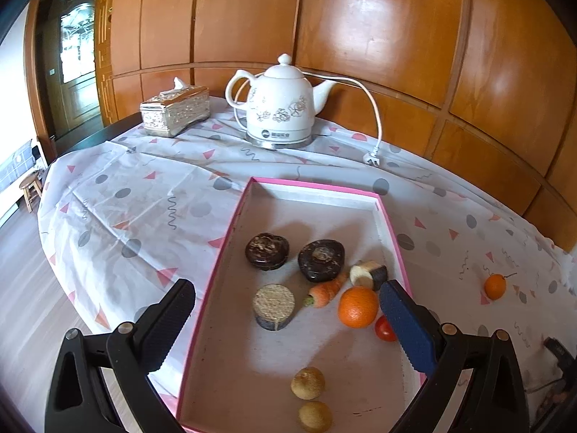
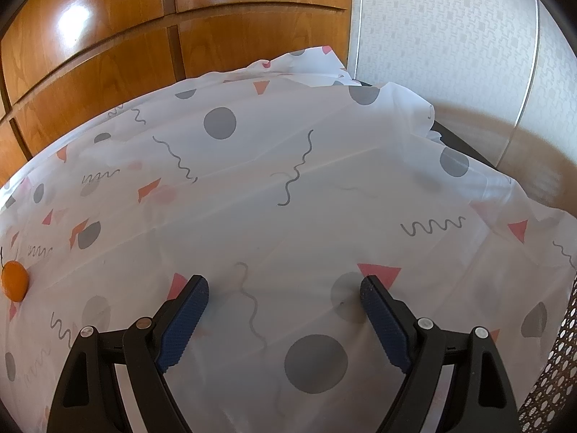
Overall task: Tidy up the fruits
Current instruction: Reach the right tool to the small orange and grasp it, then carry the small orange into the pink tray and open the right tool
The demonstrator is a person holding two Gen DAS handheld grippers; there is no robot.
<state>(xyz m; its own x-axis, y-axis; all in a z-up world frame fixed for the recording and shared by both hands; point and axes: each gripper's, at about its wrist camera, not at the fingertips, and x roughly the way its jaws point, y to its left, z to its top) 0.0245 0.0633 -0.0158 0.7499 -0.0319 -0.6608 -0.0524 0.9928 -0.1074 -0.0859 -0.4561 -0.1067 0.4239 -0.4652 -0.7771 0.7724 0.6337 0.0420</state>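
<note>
A pink-rimmed box [image 1: 236, 223] lies on the patterned tablecloth in the left wrist view. Inside it are two dark brown fruits [image 1: 267, 250], a big orange [image 1: 357, 306], a carrot [image 1: 324, 293], a small tomato [image 1: 384, 329], a round beige block [image 1: 274, 306], a cut white piece [image 1: 368, 274] and two brownish round fruits [image 1: 307, 383]. My left gripper [image 1: 288, 297] hovers open over the box, nothing between its fingers. A small orange [image 1: 494, 286] with a stem rests on the cloth right of the box, also at the far left in the right wrist view as the small orange [image 2: 14, 280]. My right gripper [image 2: 285, 288] stands open over bare cloth.
A white ceramic kettle [image 1: 281, 104] with its cord and plug [image 1: 373, 158] and a silver tissue box [image 1: 175, 110] stand at the back of the table. Wooden panelling rises behind. The table edge and a perforated chair back [image 2: 555, 371] lie at the right.
</note>
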